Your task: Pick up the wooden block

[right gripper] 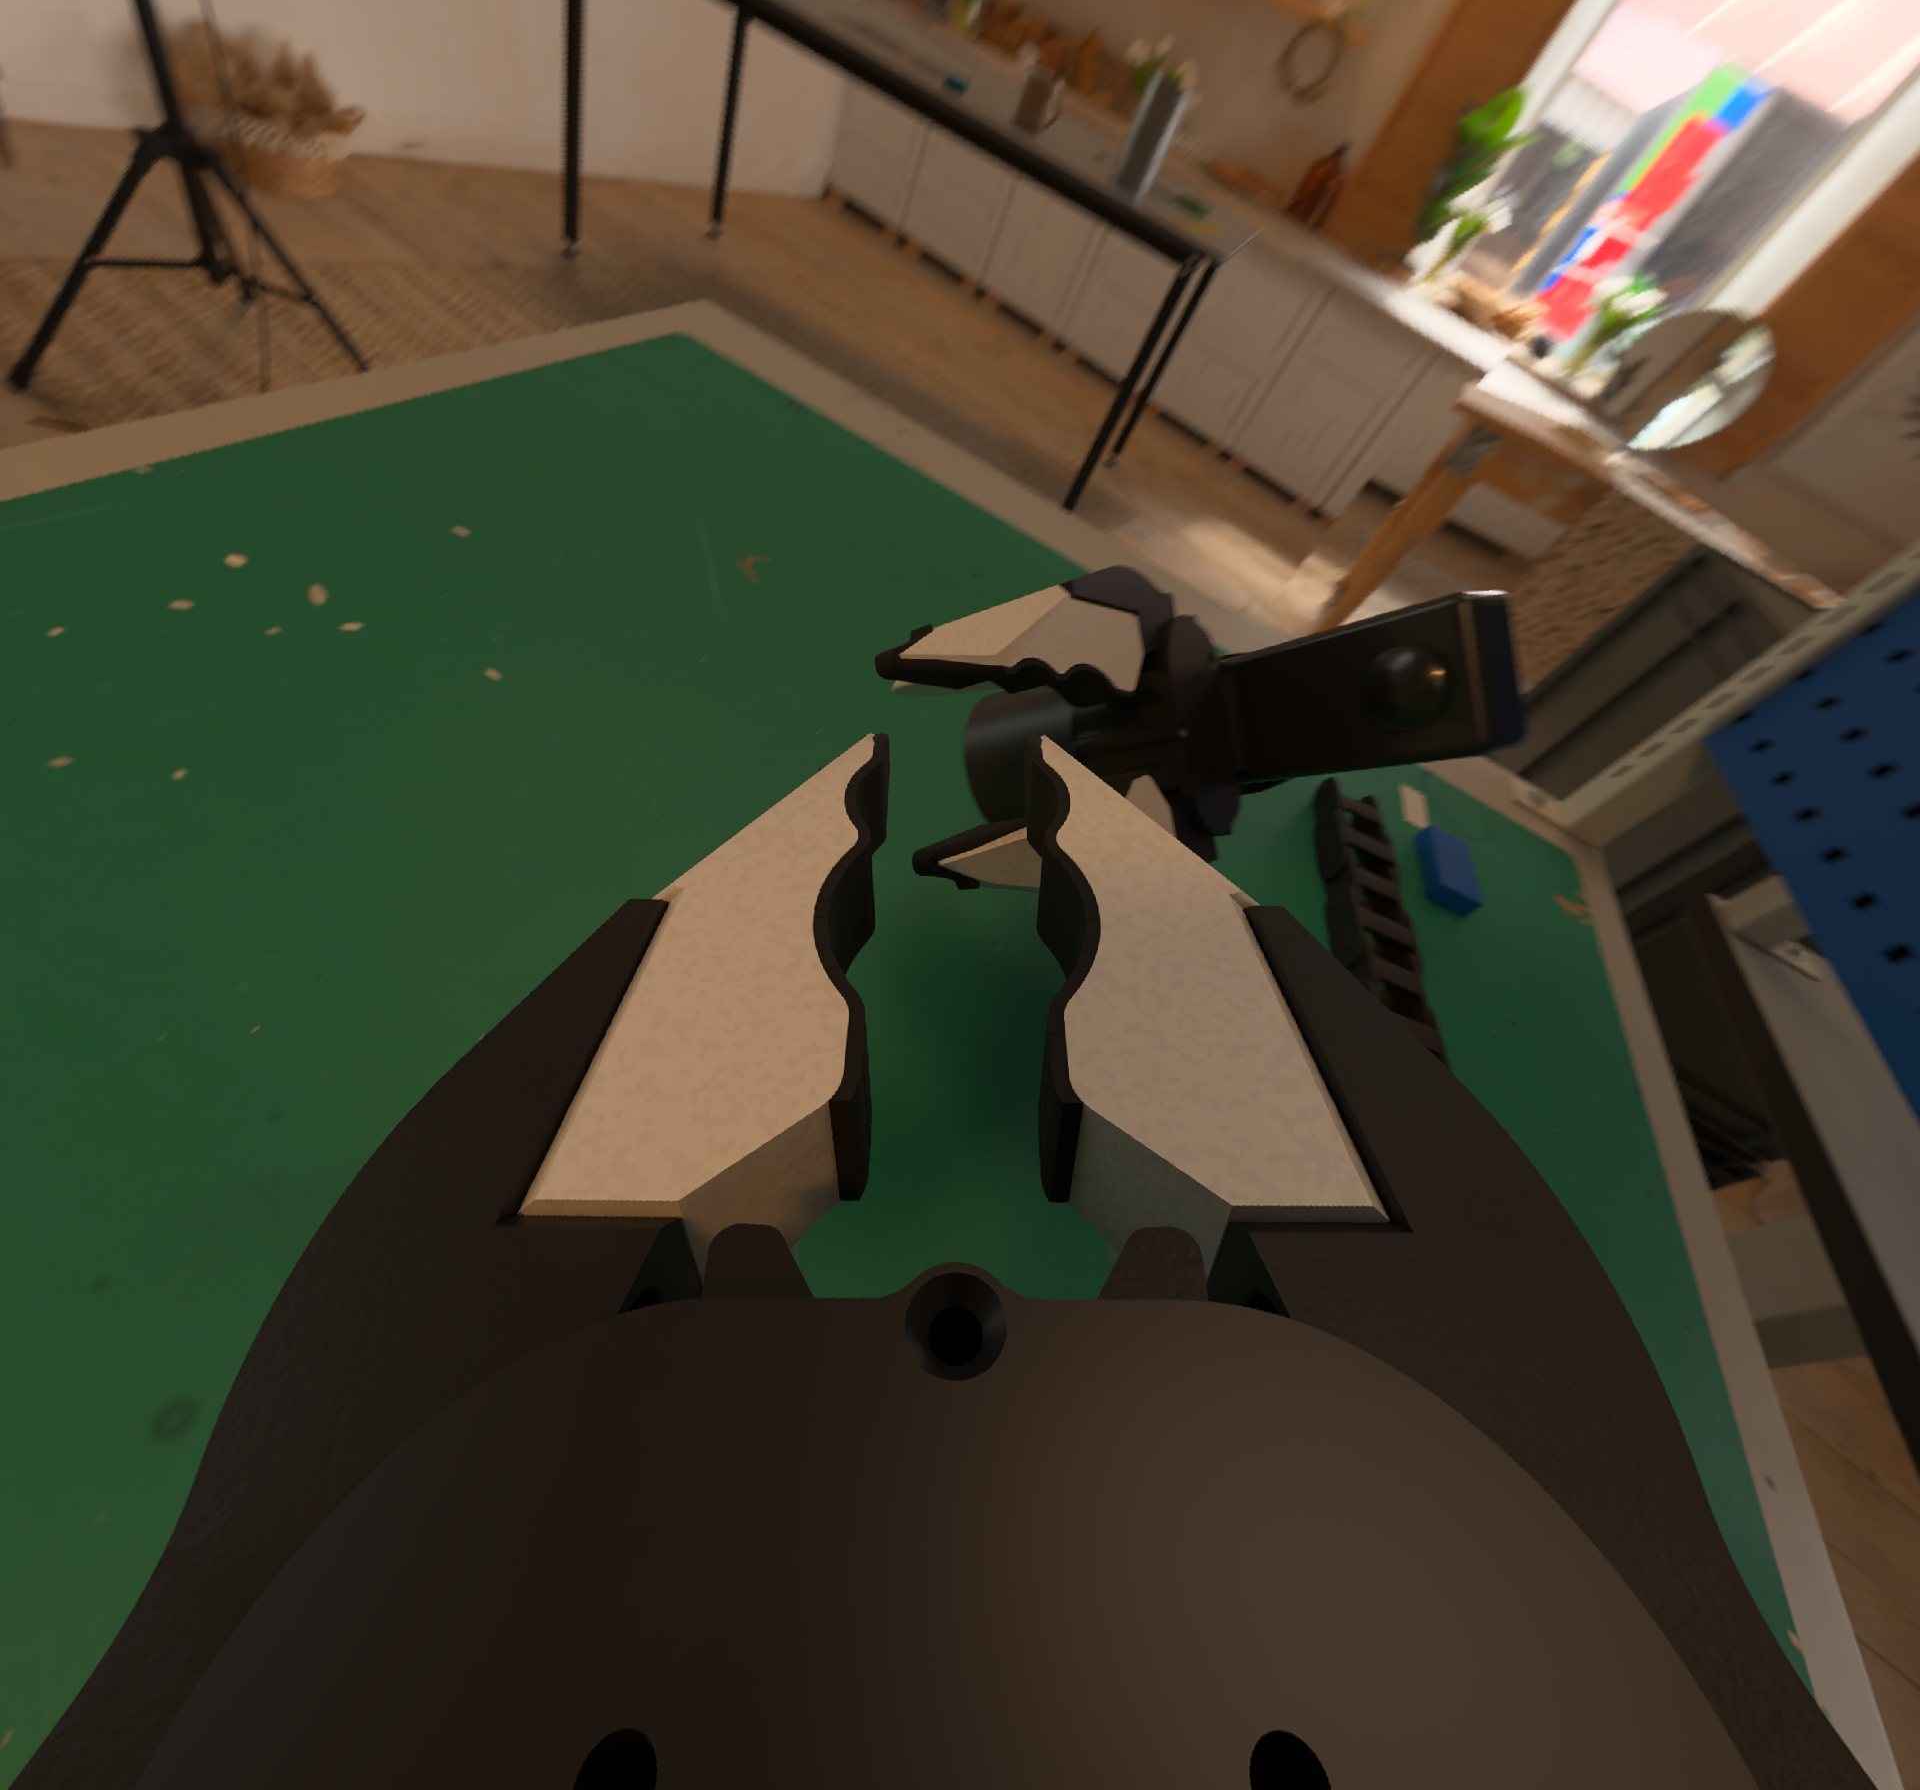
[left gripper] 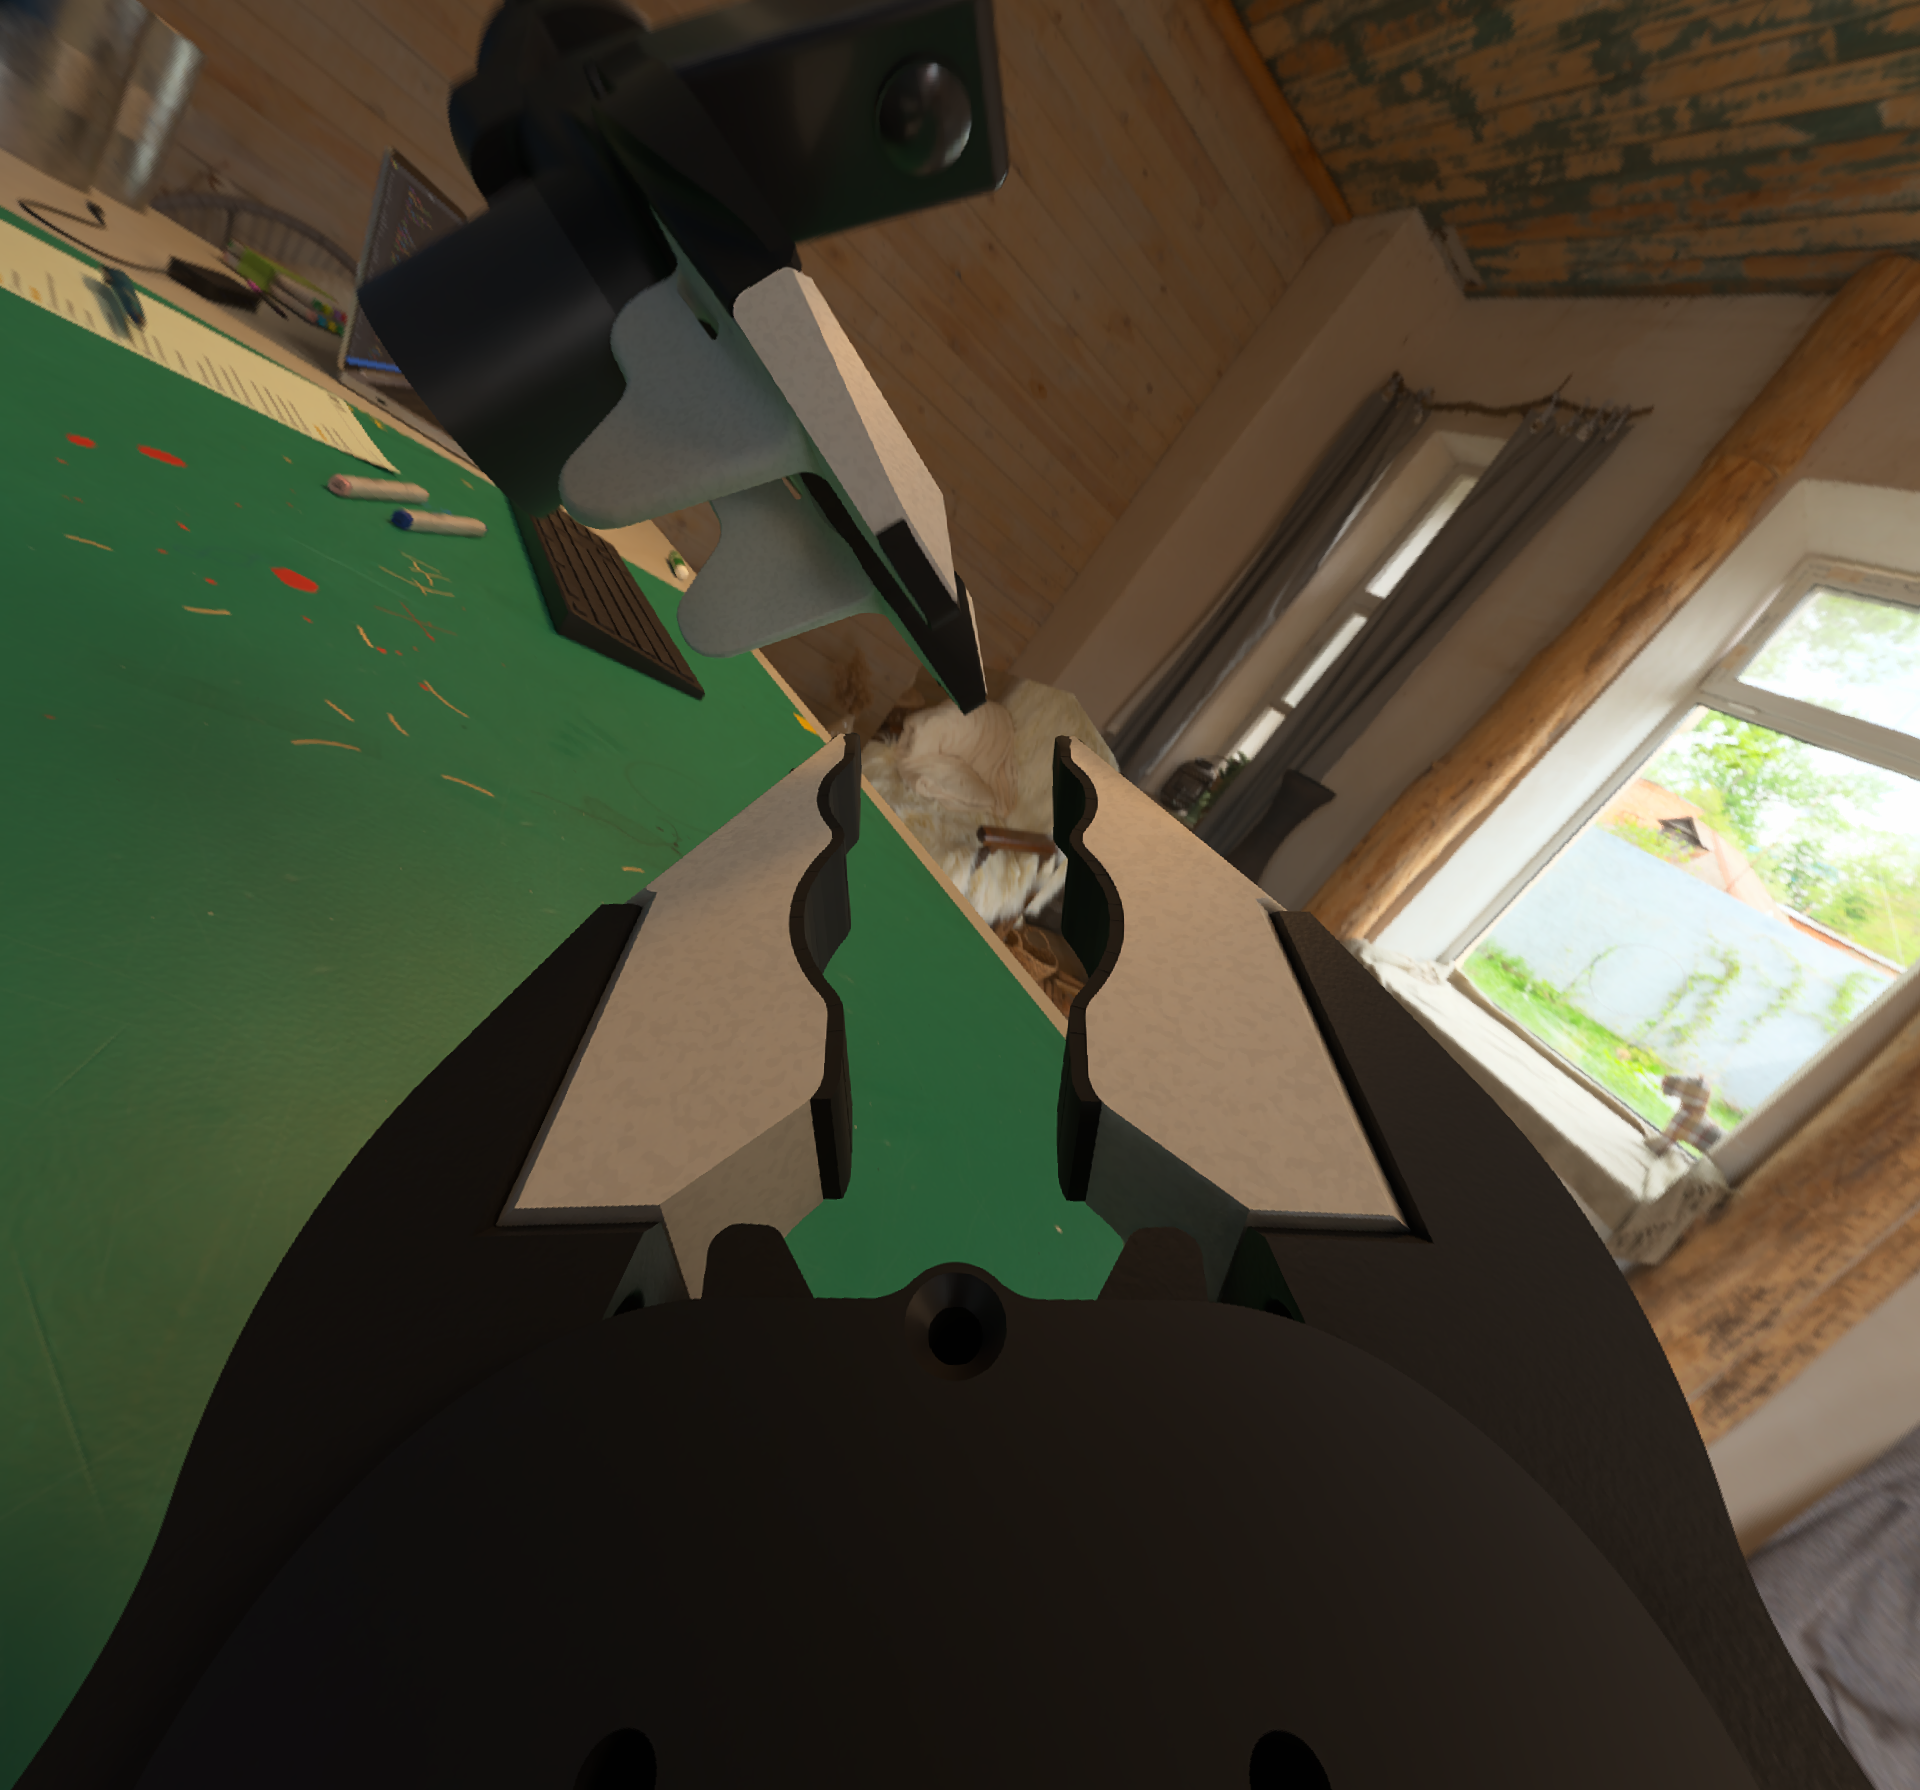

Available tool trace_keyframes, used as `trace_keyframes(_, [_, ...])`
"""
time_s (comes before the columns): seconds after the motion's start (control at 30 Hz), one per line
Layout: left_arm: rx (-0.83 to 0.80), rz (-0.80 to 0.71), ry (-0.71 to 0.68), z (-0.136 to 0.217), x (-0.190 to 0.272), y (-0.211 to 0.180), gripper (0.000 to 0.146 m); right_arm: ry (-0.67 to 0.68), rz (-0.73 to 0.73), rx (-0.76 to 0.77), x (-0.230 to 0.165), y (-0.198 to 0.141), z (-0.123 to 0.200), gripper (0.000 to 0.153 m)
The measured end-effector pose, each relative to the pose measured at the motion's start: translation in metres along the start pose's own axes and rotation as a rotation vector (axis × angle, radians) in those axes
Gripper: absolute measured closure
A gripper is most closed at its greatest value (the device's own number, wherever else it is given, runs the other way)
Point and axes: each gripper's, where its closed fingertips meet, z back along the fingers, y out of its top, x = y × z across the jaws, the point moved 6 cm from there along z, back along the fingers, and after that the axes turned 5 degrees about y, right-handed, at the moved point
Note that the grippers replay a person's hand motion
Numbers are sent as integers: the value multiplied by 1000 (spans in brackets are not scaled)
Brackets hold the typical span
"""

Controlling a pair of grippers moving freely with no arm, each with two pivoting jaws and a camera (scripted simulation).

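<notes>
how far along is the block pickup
Nothing looks done: no wooden block shows in either view. In hand: nothing, left gripper and right gripper are both open and empty above the green mat. Left: finding, grasping and lifting the block.

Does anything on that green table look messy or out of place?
Yes: red blotches and orange streaks mark the green mat, and two markers lie loose. Oddly, no wooden block shows in either view.

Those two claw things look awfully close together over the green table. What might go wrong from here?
1. The left gripper and right gripper hang close, tips aimed toward each other, so they might collide.
2. No wooden block shows in either view, so a reach now would be blind.
3. The keyboard and markers lie nearby on the green mat and might get knocked.
</notes>
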Motion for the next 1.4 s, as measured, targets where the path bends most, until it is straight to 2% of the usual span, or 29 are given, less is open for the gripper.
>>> trace_keyframes(0.07, [-30,2,-10,-1,1,0,109,74,1,-45,2,0,-6,128])
trace_keyframes(0.13, [-48,3,-18,-2,2,1,109,119,20,-51,2,0,-9,137])
trace_keyframes(0.23, [-61,3,-8,-2,1,1,109,131,-5,-72,3,-2,-9,139])
trace_keyframes(0.3, [-55,3,23,0,-3,1,109,91,-21,-105,4,-5,-6,139])
trace_keyframes(0.33, [-52,-3,67,3,-7,1,109,39,-45,-139,6,-9,0,139])
trace_keyframes(0.4, [-47,-69,271,16,-15,2,109,-124,-173,-254,9,-28,17,139])
trace_keyframes(0.47, [-9,-195,518,34,-17,3,109,-301,-404,-496,8,-69,37,139])
trace_keyframes(0.53, [48,-285,672,47,-14,3,106,-420,-643,-735,1,-112,49,138])
trace_keyframes(0.63, [66,-351,778,56,-12,-2,105,-461,-793,-840,-8,-150,51,134])
trace_keyframes(0.77, [53,-376,831,60,-15,-9,105,-495,-806,-950,-8,-163,52,128])
trace_keyframes(0.87, [71,-375,812,59,-16,-11,105,-493,-785,-974,-7,-165,50,123])
trace_keyframes(1.0, [42,-378,814,56,-18,-14,105,-483,-810,-928,-9,-160,51,117])
trace_keyframes(1.2, [0,-392,823,54,-21,-18,105,-546,-857,-834,-21,-142,62,121])
trace_keyframes(1.33, [-24,-373,818,53,-25,-23,105,-357,-800,-617,-35,-123,32,125])
trace_keyframes(1.4, [-50,-370,810,50,-26,-27,105,-298,-765,-587,-40,-123,17,126])
